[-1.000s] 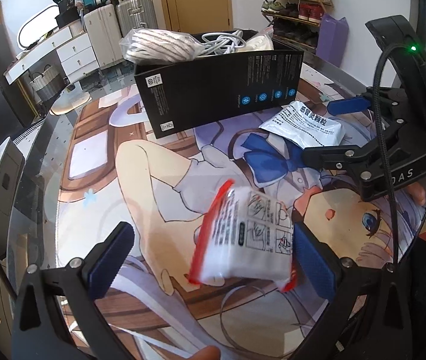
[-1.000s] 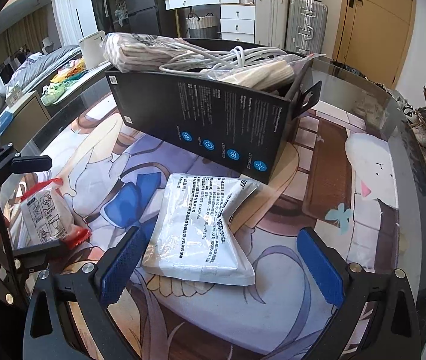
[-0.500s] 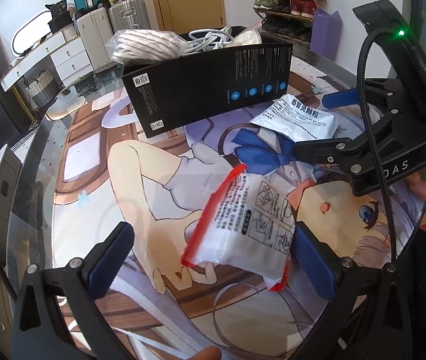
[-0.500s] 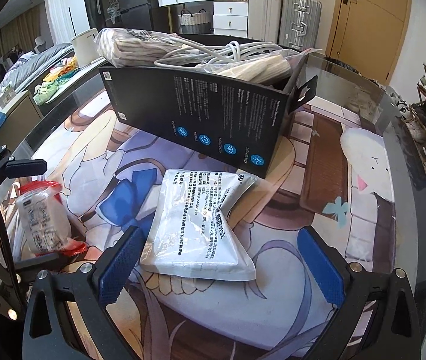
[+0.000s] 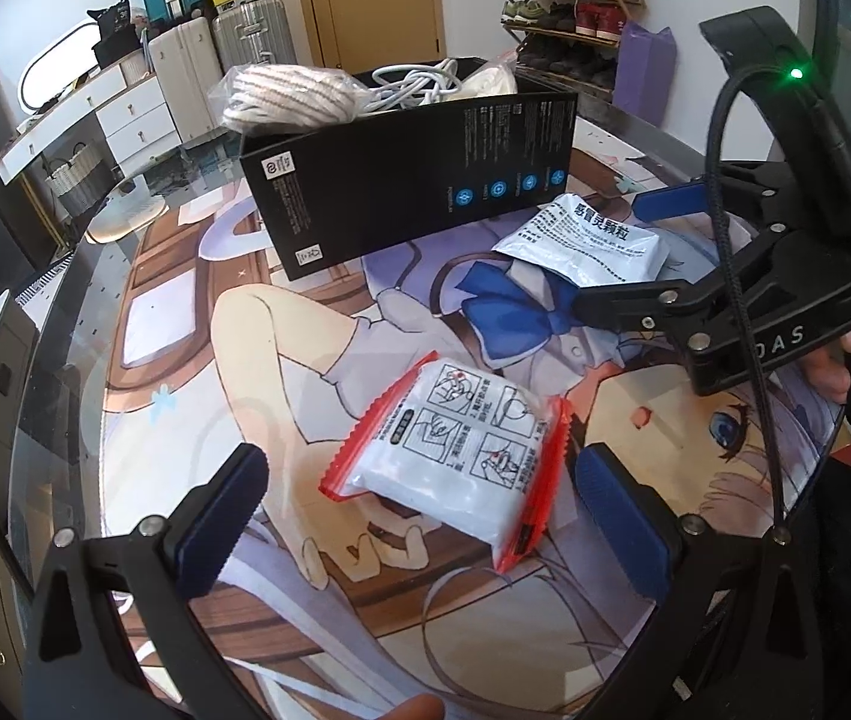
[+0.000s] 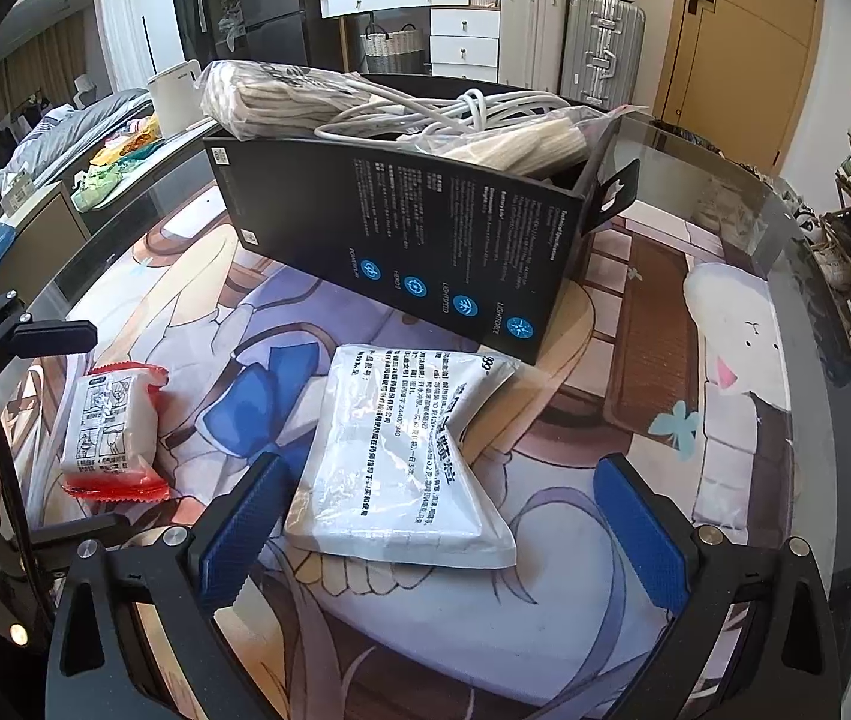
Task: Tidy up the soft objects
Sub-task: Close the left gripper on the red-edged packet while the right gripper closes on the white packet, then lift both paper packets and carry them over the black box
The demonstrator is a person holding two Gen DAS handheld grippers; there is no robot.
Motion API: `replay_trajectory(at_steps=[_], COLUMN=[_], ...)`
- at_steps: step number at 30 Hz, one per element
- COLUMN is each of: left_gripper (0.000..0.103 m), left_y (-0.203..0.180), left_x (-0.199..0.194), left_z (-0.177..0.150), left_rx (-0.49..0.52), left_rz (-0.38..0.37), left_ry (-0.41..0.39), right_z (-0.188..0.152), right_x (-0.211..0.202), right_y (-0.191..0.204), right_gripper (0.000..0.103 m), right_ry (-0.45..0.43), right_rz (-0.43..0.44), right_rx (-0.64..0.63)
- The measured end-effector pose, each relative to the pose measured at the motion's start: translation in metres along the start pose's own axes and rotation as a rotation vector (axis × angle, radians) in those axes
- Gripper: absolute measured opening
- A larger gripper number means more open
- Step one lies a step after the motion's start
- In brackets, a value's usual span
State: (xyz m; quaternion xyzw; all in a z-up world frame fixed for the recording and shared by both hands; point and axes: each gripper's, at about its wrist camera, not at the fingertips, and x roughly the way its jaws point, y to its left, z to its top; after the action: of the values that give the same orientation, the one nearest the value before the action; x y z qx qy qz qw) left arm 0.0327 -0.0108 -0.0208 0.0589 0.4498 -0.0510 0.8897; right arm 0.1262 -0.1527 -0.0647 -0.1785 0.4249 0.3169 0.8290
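Observation:
A white packet with red edges (image 5: 455, 450) lies flat on the printed mat (image 5: 185, 324), between the spread fingers of my left gripper (image 5: 419, 480), which is open. A white pouch with black print (image 6: 407, 456) lies on the mat between the fingers of my right gripper (image 6: 440, 480), also open. Behind both stands a black box (image 6: 401, 228) holding a bagged rope bundle (image 6: 281, 96) and a white cable (image 6: 473, 111). In the left wrist view the right gripper (image 5: 623, 252) straddles the pouch (image 5: 587, 237). The right wrist view shows the packet (image 6: 110, 426) within the left gripper (image 6: 80, 426).
The mat covers a round glass table (image 5: 59, 312) whose rim curves around the left and far sides. Beyond it are suitcases (image 5: 185, 78), white drawers (image 5: 131, 114) and a shoe rack (image 5: 569, 6). A hand (image 5: 827, 360) holds the right gripper's handle.
The red-edged packet, earlier tilted up against my left gripper's right finger, now lies flat on the mat. Both grippers stayed open, and the box looks slightly farther off.

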Motion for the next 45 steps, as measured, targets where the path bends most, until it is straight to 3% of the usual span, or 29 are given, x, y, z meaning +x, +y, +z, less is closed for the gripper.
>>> replay_trajectory(at_steps=[3,7,15,20,34,37,39,43,45], left_gripper=[0.103,0.100,0.074,0.061,0.056,0.056,0.056,0.056,0.056], left_y=[0.002,0.005,0.001,-0.001,0.006,0.008,0.010,0.012,0.012], left_x=[0.000,0.002,0.001,-0.002,-0.008,-0.012,-0.014,-0.015,-0.015], left_z=[0.000,0.000,0.000,0.000,0.003,0.003,0.004,0.004,0.004], left_rx=[-0.007,-0.011,-0.011,-0.007,-0.042,-0.052,-0.060,-0.066,-0.067], left_rz=[-0.003,-0.017,-0.064,-0.075,-0.076,-0.074,-0.072,-0.069,-0.069], left_ry=[-0.003,0.000,-0.032,-0.048,-0.078,-0.093,-0.100,-0.101,-0.099], right_z=[0.000,0.000,0.000,-0.001,-0.002,-0.001,0.000,-0.001,-0.001], right_x=[0.000,-0.005,-0.011,-0.012,-0.017,-0.020,-0.021,-0.019,-0.019], right_y=[0.001,0.007,0.018,0.023,0.020,0.018,0.017,0.015,0.014], right_gripper=[0.101,0.087,0.064,0.058,0.052,0.047,0.037,0.037,0.042], right_ry=[-0.005,-0.015,-0.021,-0.021,-0.029,-0.038,-0.035,-0.026,-0.021], right_rz=[0.005,0.022,0.050,0.052,0.070,0.072,0.080,0.073,0.077], right_rx=[-0.007,-0.031,-0.075,-0.094,-0.096,-0.092,-0.090,-0.086,-0.076])
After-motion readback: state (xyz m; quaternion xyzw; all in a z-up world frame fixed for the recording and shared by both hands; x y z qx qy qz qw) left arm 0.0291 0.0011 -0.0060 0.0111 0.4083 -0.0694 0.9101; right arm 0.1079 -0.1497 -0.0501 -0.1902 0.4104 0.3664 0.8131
